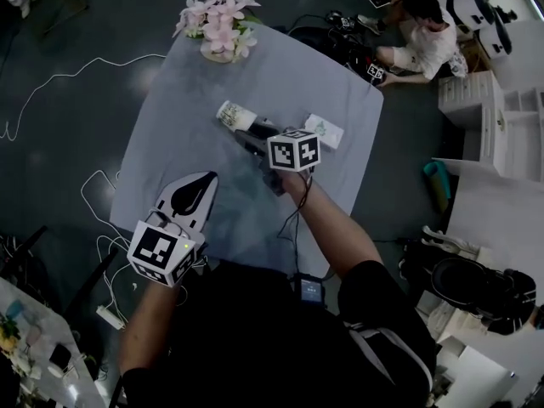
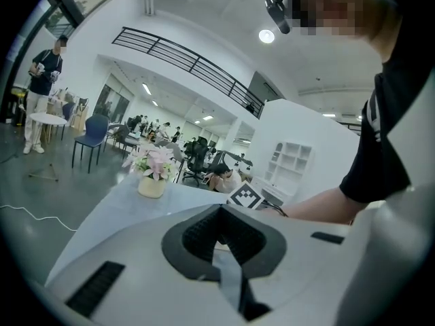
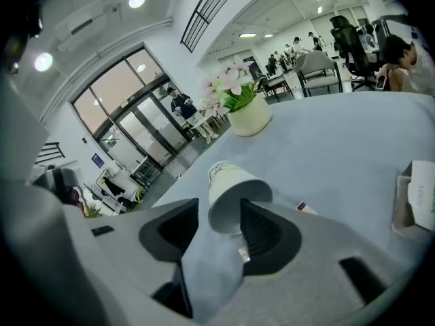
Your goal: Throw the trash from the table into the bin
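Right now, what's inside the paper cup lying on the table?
The paper cup looks empty: only its pale inner wall shows. The right gripper hides one side of its mouth.

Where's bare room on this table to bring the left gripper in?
Bare cloth lies between the flower pot and the paper cup, along the left edge ahead of the left gripper, and at the far right corner beyond the carton. Crowded: the middle, where the right gripper straddles the paper cup.
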Demonstrator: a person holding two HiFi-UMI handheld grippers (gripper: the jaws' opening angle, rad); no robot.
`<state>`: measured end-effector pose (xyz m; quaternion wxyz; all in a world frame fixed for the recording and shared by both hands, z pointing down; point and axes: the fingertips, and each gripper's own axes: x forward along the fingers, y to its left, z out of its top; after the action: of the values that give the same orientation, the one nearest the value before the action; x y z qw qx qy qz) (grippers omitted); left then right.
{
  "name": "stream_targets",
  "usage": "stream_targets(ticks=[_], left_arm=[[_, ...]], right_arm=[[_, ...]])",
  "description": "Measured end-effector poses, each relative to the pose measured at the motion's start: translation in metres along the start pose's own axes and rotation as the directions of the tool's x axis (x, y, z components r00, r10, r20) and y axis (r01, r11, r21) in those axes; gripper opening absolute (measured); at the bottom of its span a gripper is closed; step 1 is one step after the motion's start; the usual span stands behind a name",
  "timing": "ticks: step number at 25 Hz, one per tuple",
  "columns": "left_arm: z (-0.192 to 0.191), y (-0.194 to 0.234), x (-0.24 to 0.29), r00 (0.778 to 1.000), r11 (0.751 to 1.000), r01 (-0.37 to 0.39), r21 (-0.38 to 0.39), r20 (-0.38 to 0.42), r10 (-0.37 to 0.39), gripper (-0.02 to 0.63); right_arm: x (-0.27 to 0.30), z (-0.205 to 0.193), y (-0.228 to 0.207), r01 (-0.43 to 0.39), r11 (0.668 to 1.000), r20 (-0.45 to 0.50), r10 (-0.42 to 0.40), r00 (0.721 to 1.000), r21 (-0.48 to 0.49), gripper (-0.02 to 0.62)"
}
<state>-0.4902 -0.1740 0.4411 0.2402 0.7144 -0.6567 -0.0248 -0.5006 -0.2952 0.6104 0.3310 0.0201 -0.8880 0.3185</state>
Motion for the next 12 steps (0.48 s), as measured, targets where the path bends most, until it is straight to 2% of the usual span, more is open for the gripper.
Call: stream_targets(ticks=[2,5,6,12], left_arm=[[-0.003,0.0,-0.004,1.0,1.0,-0.008,0.0,-0.012,0.008,0.014],[-0.003,0.003,-0.015,1.0,1.0,-0.018,0.004,-0.013,0.018,0.014],[-0.001,0.004,-0.019,1.0,1.0,-0.023,0.005,-0.012,0.023,0.014],[0.014,0.008,-0.049,0.999,0.999,-0.049,0.002,0.0,0.049,0.014]], right_arm=[[0.005,0.0,-0.002,0.004,1.0,0.015,-0.004,1.0,0.021,0.153],[0.006,0.007,0.003,0.017,0.999,0.059,-0.019,0.998,0.032,0.032],[0.006,0.009,0.006,0.022,1.0,0.067,-0.023,0.997,0.019,0.015],[-0.009,0.017,0.044,0.016,0.999,0.087,-0.011,0.996,-0.052,0.012]])
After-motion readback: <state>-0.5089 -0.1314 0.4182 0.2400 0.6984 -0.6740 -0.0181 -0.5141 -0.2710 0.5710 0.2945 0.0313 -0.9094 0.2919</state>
